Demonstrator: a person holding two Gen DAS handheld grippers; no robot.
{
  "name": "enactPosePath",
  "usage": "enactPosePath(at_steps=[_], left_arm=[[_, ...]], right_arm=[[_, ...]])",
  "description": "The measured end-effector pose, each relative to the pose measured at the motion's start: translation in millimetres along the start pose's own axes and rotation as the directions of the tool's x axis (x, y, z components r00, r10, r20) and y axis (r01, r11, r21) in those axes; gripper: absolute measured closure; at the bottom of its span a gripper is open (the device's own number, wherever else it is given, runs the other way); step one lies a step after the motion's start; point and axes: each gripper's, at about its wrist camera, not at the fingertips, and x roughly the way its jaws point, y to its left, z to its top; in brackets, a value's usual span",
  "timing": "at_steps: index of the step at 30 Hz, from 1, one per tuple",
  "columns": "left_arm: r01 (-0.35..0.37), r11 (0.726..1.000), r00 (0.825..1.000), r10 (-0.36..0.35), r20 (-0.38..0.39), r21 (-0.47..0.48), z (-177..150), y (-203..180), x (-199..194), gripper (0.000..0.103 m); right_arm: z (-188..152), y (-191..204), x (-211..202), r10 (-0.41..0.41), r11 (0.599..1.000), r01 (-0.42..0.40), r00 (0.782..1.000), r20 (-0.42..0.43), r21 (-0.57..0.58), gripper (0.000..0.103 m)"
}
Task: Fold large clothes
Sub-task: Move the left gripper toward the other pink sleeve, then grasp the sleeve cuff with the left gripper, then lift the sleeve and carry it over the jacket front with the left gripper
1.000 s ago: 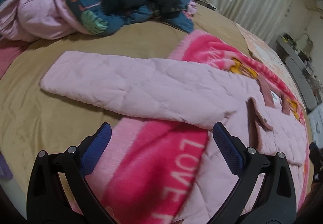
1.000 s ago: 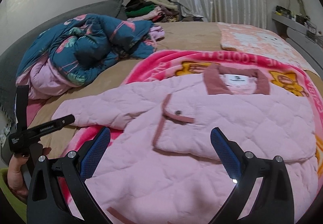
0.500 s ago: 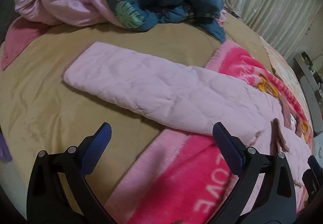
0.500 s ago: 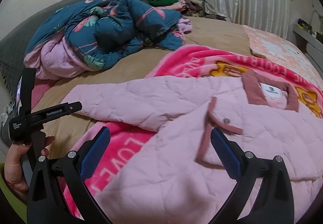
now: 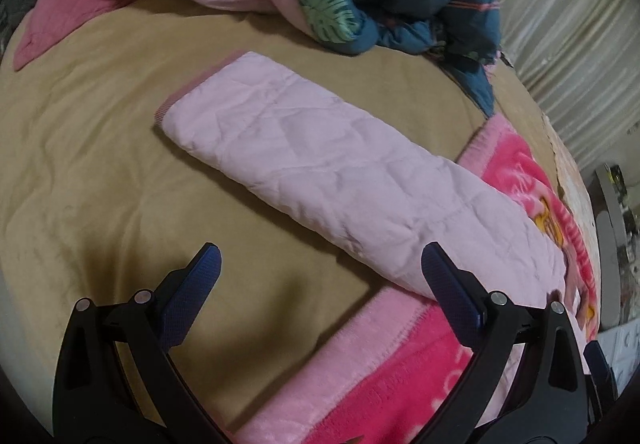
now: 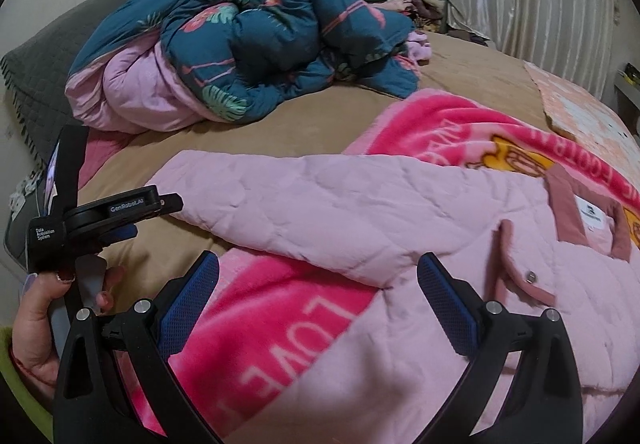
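The pink jacket (image 6: 400, 228) lies flat; its sleeve (image 5: 320, 179) stretches just ahead of the left gripper (image 5: 320, 276) (wide open, empty), which must grasp the cuff next.

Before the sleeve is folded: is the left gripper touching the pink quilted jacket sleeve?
Apart. In the right wrist view, the left gripper hovers beside the pink quilted jacket sleeve, tan bedsheet visible between.

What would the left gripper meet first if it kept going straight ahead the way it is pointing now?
Probably the tan bed cover, and right after it the outstretched sleeve of the pink quilted jacket. The left gripper is open and empty, angled down at the bed just short of the sleeve, though the fisheye view leaves depth uncertain.
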Motion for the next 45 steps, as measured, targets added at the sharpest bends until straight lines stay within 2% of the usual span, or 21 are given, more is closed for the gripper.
enactPosePath(at_steps=[9,13,16,21,23,24,25,26,27,30,36,39,41,45], left_arm=[[-0.021,0.995,0.999,0.016,-0.051,-0.101,10,26,32,0.009],[0.039,0.983,0.998,-0.046,-0.032,-0.177,15,33,54,0.009],[0.087,0.960,0.995,-0.096,-0.018,-0.266,11,42,69,0.009],[0.147,0.942,0.989,-0.142,0.037,-0.303,21,52,74,0.011],[0.152,0.937,0.988,-0.143,0.050,-0.315,24,56,77,0.016],[0.146,0.939,0.989,-0.136,0.053,-0.312,26,57,78,0.024],[0.138,0.943,0.990,-0.125,0.062,-0.304,28,56,80,0.047],[0.135,0.944,0.990,-0.120,0.067,-0.300,30,56,82,0.061],[0.131,0.942,0.991,-0.115,0.071,-0.310,31,58,83,0.068],[0.180,0.927,0.983,-0.157,0.098,-0.329,31,61,77,0.086],[0.189,0.947,0.974,-0.148,0.168,-0.261,38,38,42,0.091],[0.217,0.950,0.964,-0.173,0.201,-0.223,38,20,24,0.092],[0.248,0.951,0.953,-0.205,0.222,-0.186,36,6,10,0.093],[0.326,0.940,0.919,-0.290,0.266,-0.103,30,-27,-23,0.094]], right_arm=[[-6,2,11,-0.010,1.000,0.010,0.999,-0.037,-0.003,0.004],[-14,-13,9,-0.046,0.999,0.047,0.998,-0.048,0.018,0.004],[-22,-26,3,-0.048,0.998,0.051,0.997,-0.053,0.044,0.004],[-33,-47,-11,-0.082,0.994,0.086,0.995,-0.056,0.071,0.004],[-37,-57,-22,-0.089,0.992,0.093,0.995,-0.045,0.090,0.004],[-38,-60,-27,-0.094,0.991,0.098,0.995,-0.039,0.095,0.004],[-41,-65,-33,-0.104,0.989,0.107,0.994,-0.036,0.101,0.004],[-41,-68,-36,-0.109,0.988,0.112,0.993,-0.034,0.107,0.004],[-43,-73,-41,-0.114,0.987,0.117,0.993,-0.033,0.114,0.004],[-47,-86,-57,-0.135,0.981,0.136,0.991,-0.017,0.137,0.004],[-54,-106,-84,-0.147,0.969,0.140,0.989,0.018,0.202,0.004],[-59,-108,-94,-0.151,0.968,0.143,0.988,0.025,0.206,0.004],[-62,-111,-102,-0.148,0.967,0.137,0.988,0.035,0.215,0.004],[-69,-121,-117,-0.161,0.958,0.144,0.986,0.050,0.249,0.004]])
